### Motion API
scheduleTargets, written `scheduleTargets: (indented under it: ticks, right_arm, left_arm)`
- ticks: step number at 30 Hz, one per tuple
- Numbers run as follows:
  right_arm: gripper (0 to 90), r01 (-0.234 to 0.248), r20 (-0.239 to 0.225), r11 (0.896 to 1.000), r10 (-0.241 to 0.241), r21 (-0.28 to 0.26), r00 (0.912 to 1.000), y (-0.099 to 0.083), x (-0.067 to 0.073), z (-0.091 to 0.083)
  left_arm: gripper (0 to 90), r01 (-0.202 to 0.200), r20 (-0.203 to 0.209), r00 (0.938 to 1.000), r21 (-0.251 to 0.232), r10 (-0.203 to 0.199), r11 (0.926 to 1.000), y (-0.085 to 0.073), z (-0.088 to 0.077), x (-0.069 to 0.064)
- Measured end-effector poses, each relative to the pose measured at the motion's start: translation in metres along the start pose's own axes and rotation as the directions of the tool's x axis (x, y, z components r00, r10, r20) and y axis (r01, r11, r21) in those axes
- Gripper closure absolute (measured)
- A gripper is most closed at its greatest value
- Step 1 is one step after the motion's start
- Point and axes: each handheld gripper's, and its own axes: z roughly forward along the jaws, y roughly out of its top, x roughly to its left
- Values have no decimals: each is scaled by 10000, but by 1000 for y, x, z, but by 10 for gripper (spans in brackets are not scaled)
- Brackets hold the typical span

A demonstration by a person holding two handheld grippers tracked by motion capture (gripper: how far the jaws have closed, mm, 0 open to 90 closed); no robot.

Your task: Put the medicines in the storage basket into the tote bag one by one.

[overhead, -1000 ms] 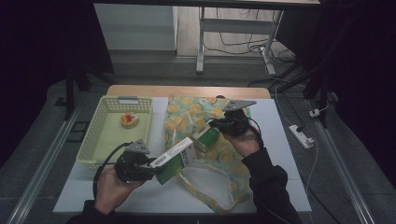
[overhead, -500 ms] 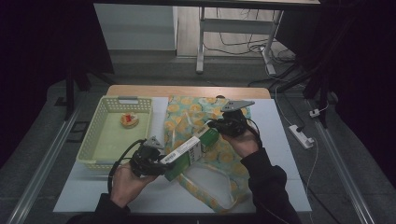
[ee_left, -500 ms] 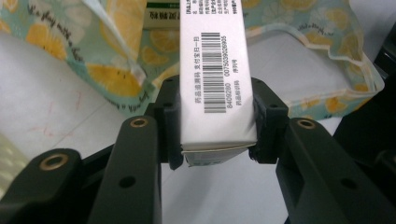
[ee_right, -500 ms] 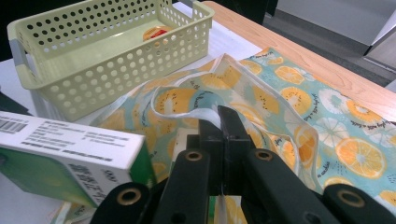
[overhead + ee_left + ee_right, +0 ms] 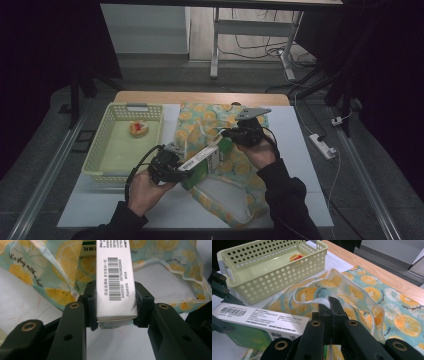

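Note:
A green and white carton [image 5: 202, 162] with a barcode is clamped at its near end between the pads of my left gripper [image 5: 186, 167]. Its far end points into the mouth of a lemon-print cloth bag [image 5: 220, 120] lying on the white mat. In the left gripper view the carton [image 5: 115, 282] sits squarely between the jaws of the left gripper [image 5: 115, 307], over the bag's opening [image 5: 62, 265]. My right gripper [image 5: 234, 135] is shut on the bag's white-trimmed rim [image 5: 322, 301], lifting it. The carton [image 5: 262, 315] lies just left of the right gripper [image 5: 329, 307].
A pale green perforated basket [image 5: 100, 160] stands left of the bag with a small orange and red item [image 5: 138, 128] inside. The wooden table edge [image 5: 200, 97] runs behind the mat. A power strip [image 5: 322, 146] lies on the floor at the right.
My left gripper has carried the carton to the right, toward the bag's mouth, and slightly down. The right gripper has kept still on the bag's rim.

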Motion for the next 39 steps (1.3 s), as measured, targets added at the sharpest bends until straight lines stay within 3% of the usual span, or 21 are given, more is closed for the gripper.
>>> scheduleTargets:
  ticks: [23, 39]
  right_arm:
    - [900, 32, -42, 10000, -32, -41, 10000, 1, 1, 0]
    - [900, 44, -63, 10000, -45, -74, 10000, 1, 2, -1]
  left_arm:
    - [618, 95, -275, 9996, -81, -98, 9999, 40, 32, 4]
    - [618, 179, -975, 9950, -336, -211, 9993, 59, 50, 15]
